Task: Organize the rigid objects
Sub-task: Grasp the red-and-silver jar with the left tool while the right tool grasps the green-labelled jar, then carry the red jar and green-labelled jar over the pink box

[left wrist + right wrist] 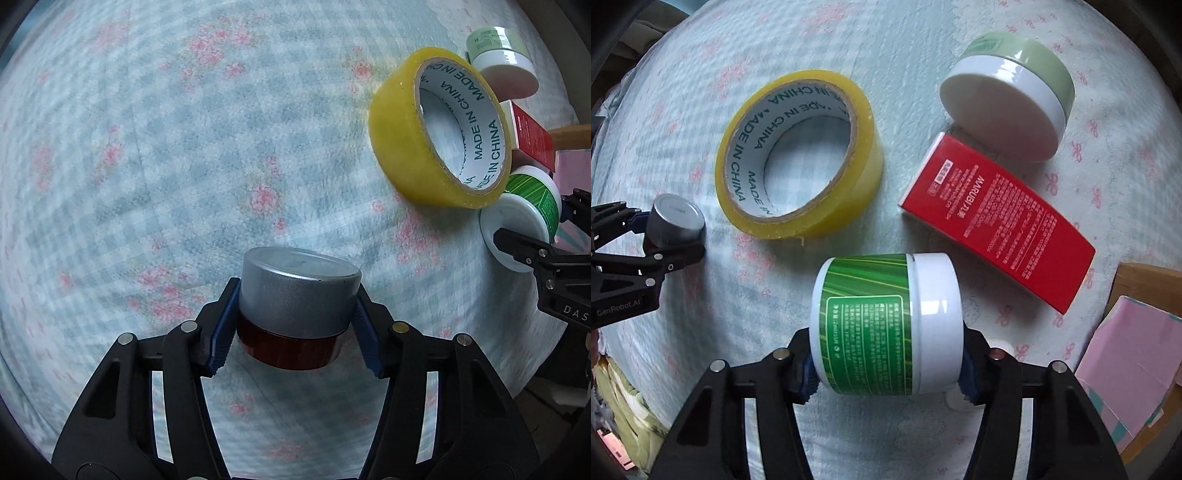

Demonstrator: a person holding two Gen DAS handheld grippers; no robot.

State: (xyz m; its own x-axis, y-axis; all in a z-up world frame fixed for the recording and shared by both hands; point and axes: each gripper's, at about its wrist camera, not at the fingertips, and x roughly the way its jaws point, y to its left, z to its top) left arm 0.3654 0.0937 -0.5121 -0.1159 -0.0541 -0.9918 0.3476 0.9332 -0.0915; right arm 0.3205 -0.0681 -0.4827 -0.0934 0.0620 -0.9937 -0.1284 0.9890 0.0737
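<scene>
My left gripper (295,325) is shut on a small brown jar with a silver lid (297,295), held over the checked cloth; the jar also shows in the right wrist view (676,221). My right gripper (886,365) is shut on a white jar with a green label (884,325), held on its side; it also shows in the left wrist view (524,218). A yellow tape roll (799,155) lies between the grippers and also shows in the left wrist view (439,125).
A red box (997,218) and a pale green jar with a white lid (1008,92) lie on the floral checked cloth (147,147). A pink sheet (1126,369) on a brown cardboard piece (1145,277) sits at the right edge.
</scene>
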